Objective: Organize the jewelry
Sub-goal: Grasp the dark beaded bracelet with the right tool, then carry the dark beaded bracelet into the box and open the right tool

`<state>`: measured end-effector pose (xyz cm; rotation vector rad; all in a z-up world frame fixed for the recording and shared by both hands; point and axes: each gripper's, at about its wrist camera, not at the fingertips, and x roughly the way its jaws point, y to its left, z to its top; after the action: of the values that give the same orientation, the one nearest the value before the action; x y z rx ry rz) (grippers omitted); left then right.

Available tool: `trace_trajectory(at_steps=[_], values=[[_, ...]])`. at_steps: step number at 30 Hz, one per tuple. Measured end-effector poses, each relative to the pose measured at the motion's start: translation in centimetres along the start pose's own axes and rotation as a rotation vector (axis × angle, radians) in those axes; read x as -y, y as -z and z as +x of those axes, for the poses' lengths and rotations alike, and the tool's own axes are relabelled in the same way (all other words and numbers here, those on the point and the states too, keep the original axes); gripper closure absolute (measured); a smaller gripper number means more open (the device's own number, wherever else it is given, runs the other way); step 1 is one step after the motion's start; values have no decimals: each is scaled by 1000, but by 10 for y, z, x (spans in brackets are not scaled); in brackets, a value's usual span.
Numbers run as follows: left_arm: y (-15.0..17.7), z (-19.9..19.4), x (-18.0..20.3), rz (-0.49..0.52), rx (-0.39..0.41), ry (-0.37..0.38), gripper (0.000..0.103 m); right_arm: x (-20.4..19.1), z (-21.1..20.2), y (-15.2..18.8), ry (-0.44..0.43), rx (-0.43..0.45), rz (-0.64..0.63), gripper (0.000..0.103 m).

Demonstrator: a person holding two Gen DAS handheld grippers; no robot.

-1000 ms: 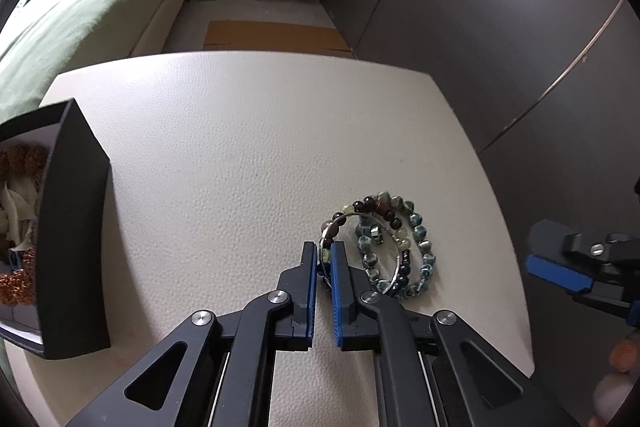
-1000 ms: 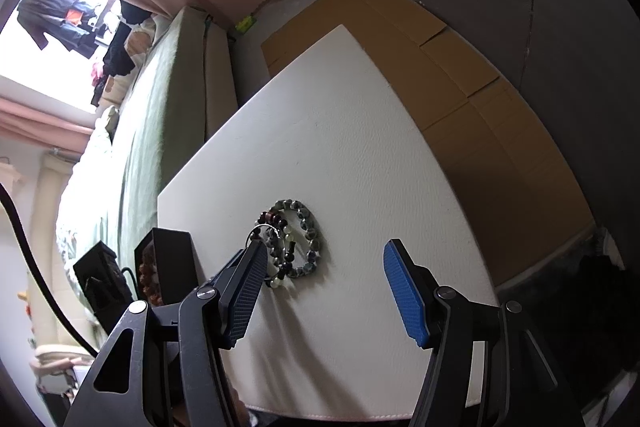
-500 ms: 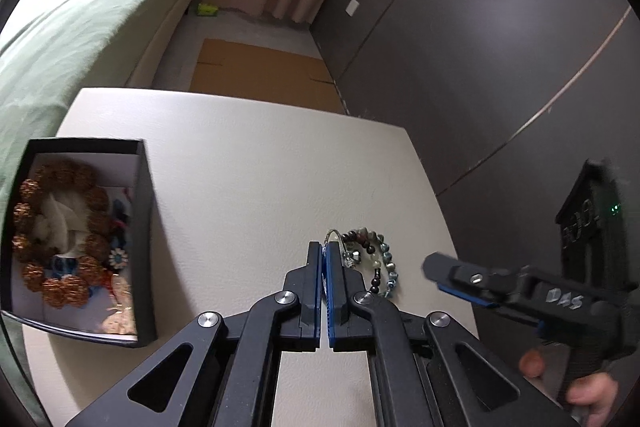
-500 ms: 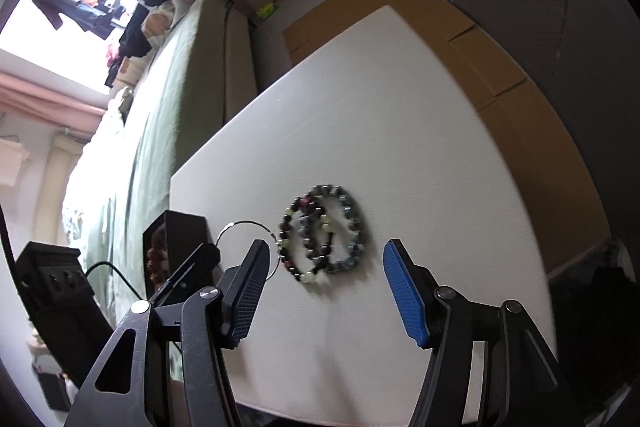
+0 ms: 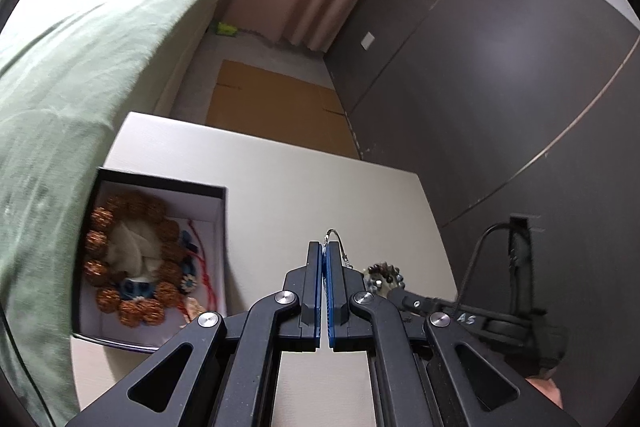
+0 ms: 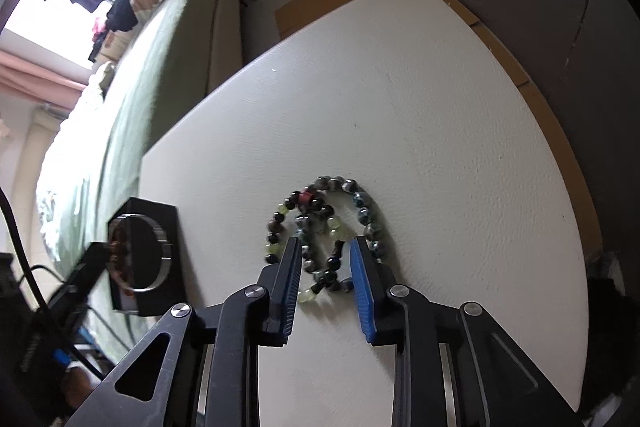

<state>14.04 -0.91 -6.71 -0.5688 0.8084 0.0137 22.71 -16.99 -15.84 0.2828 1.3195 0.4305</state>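
Note:
My left gripper (image 5: 324,247) is shut on a silver bangle (image 5: 340,255), held in the air above the white table (image 5: 280,187); the bangle also shows in the right wrist view (image 6: 158,251). An open black jewelry box (image 5: 160,187) with a brown bead bracelet (image 5: 132,263) and other pieces sits to its left. My right gripper (image 6: 325,247) is open, its fingers straddling a pile of beaded bracelets (image 6: 360,203) on the table. The pile also shows in the left wrist view (image 5: 382,273).
A green-covered bed (image 5: 80,47) runs along the table's left side. A dark wall (image 5: 500,87) stands to the right. Flat cardboard (image 5: 276,107) lies on the floor beyond the table's far edge.
My left gripper lifted the silver bangle off the pile and carried it up and left, toward the box. My right gripper moved down over the beaded bracelets and narrowed its opening.

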Motion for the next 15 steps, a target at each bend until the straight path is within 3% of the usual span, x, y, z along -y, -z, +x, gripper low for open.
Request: trace_trajectory(at_steps=[4,6,9,15], values=[[-4,-9,-9,-16,16,-2,102,-7,5,-1,44,5,-22,84],[-6,-17,-15,-27,28,-4,102,-7,6,-2,57,7,-25,93],[-10,-28,-26,-40,46,-15,102,-7,-1,-2,46,36,-18,93],[-14,-39,-48,-82,64,-44,102,-21,-33,2,-82,118,-45,93]])
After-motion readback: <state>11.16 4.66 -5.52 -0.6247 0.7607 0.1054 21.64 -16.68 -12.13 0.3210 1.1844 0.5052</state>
